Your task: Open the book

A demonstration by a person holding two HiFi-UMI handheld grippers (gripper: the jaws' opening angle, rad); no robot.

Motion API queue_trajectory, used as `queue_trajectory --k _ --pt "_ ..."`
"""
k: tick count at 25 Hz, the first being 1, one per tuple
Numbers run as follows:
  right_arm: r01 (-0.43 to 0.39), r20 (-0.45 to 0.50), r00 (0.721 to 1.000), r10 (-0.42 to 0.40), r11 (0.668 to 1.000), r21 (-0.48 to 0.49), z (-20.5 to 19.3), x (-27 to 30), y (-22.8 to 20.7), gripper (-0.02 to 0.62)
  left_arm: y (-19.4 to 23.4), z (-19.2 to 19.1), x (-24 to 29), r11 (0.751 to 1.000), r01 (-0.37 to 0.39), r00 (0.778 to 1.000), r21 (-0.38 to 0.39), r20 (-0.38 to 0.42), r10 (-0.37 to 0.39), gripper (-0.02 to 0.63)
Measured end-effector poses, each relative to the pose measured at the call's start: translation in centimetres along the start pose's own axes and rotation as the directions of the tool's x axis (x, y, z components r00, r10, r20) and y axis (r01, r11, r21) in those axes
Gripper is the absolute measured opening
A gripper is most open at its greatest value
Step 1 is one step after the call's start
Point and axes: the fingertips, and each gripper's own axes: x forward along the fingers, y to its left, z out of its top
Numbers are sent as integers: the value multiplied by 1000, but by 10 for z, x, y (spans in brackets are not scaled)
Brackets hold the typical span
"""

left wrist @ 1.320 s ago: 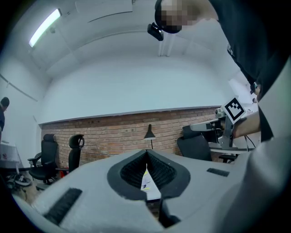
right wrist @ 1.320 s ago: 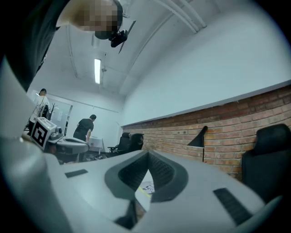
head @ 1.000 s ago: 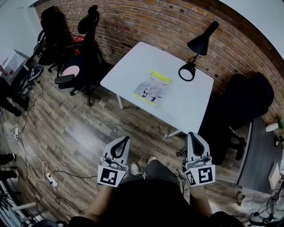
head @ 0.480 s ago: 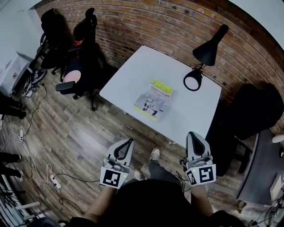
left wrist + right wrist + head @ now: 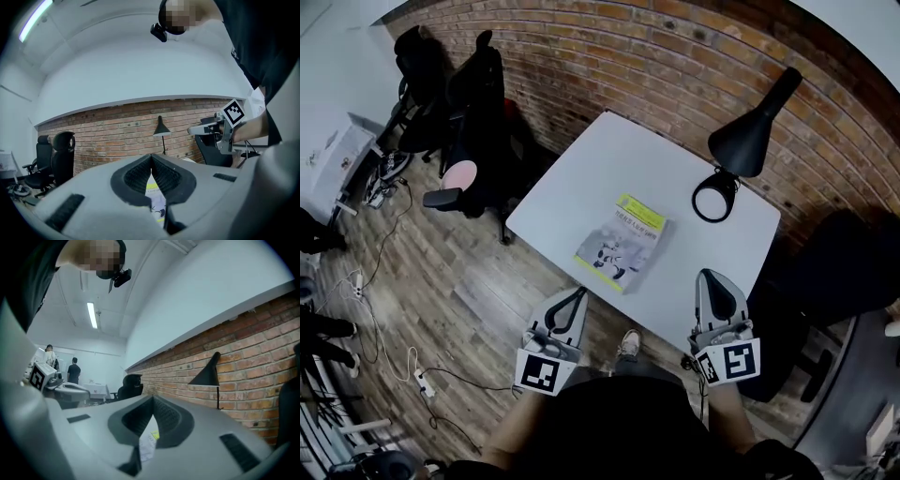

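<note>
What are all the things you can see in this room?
table: one, white, by the brick wall
book: one, yellow and white, closed, on the table
lamp: one, black, on the table's right end
office chairs: at least two, black, left of the table
power strip: one, white, on the floor at left
left gripper: one, grey, shut, empty, below-left of the book
right gripper: one, grey, shut, empty, below-right of the book

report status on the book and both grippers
Left gripper shut, empty; right gripper shut, empty. Book closed, flat on white table, untouched. Nothing in the way; lamp at far corner.
</note>
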Motion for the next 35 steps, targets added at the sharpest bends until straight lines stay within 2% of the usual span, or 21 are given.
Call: queue_trajectory --k 8,12,21,26,28,30,31,32,35 --pt "-59 1 998 59 998 36 -6 29 -9 11 13 -8 13 998 -55 997 -5 -52 54 25" --pt "-56 -3 998 56 998 35 -6 38 -8 11 23 -12 19 999 -53 997 -4 -55 52 25" --pt "26 -32 999 -26 1000 -4 1 40 -8 11 33 -16 49 999 45 999 -2 -23 -45 25" --pt "73 -54 996 -73 997 3 -3 38 -6 11 36 -31 58 995 100 993 -14 -58 -100 26" --pt "83 -66 994 -82 997 3 -6 38 -3 11 36 -41 63 991 132 989 16 -67 -130 26" --pt "96 -75 993 -96 995 4 -9 37 -1 11 33 -54 68 985 167 983 37 -80 -164 50" --pt "102 -77 992 -102 995 4 -10 37 0 11 31 -61 71 983 180 980 31 -91 -177 93" --pt "108 -80 991 -107 994 2 -11 36 1 11 29 -68 73 981 192 977 27 -102 -189 107" --pt "124 -92 988 -124 992 -6 -13 31 0 11 19 -93 83 972 236 963 26 -142 -230 108"
